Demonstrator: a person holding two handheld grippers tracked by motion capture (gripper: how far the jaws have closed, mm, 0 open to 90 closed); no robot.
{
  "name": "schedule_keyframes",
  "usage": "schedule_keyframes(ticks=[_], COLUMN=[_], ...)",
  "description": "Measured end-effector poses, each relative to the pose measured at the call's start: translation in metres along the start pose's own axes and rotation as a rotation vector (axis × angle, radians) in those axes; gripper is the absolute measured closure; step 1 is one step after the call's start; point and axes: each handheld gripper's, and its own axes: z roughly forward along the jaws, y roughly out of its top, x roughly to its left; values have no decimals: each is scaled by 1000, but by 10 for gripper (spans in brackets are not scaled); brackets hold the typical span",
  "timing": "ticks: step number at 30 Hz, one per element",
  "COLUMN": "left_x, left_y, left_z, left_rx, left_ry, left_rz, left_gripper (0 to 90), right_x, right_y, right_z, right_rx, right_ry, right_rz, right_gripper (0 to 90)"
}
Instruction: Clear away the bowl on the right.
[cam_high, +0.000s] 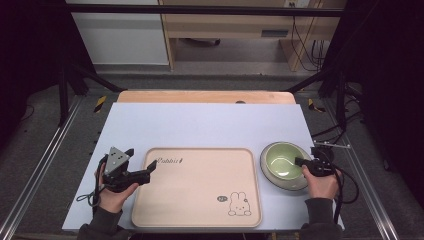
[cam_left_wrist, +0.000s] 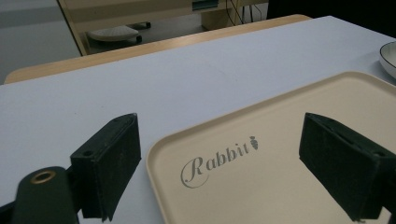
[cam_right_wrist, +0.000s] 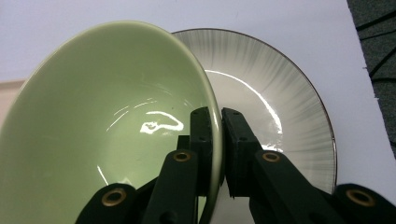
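Right gripper (cam_right_wrist: 215, 154): jaws pinched on the near rim of the green bowl (cam_right_wrist: 107, 126), one jaw inside the wall, one outside. In the right gripper view the bowl is tipped, its far side raised off the ribbed grey plate (cam_right_wrist: 280, 88) under it; whether the near edge touches the plate I cannot tell. In the high view the bowl (cam_high: 282, 161) and the plate sit at the right of the desk (cam_high: 200, 125), just beside the right edge of the beige tray (cam_high: 195, 190), apart from it.

Left gripper (cam_left_wrist: 219, 163): jaws spread wide, nothing between them, straddling the tray's near-left corner by the "Rabbit" lettering (cam_left_wrist: 219, 156). One jaw is over the desk, the other over the tray; neither presses on it.

Progress, as judged: grasp on the bowl secured, lift off the plate just begun. The tray is bare (only the printed rabbit (cam_high: 239, 204) at its lower right), so if the bowl is bound for it, nothing has been placed yet. Left: carry, set down, release. Plate untouched by either gripper.
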Motion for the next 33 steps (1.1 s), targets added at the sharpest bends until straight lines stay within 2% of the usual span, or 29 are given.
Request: schedule_keyframes(ticks=[8,15,18,19,26,27,32,33], left_x=[0,-1,-1,-1,-1,-1,-1,-1], left_y=[0,0,0,0,0,1,1,1], left_z=[0,0,0,0,0,0,0,0], left_rx=[-2,-2,-2,-2,-2,-2,-1,-1], left_ry=[-2,-3,-3,-3,-4,-5,-5,-6], left_rz=[0,0,0,1,3,4,5,5], left_gripper=[124,124,124,124,124,124,124,124], right_x=[6,12,15,17,25,27,33,35], right_y=[1,2,3,3,4,4,4,3], right_z=[-6,-10,-11,-12,-14,-14,-15,-15], right_rx=[-8,-13,-17,-23,-21,-26,-20,-20], right_ry=[23,46,65,85,98,104,122,122], right_rz=[-7,-34,-31,-32,-48,-63,-72,-88], right_gripper=[838,837,838,837,837,837,837,837])
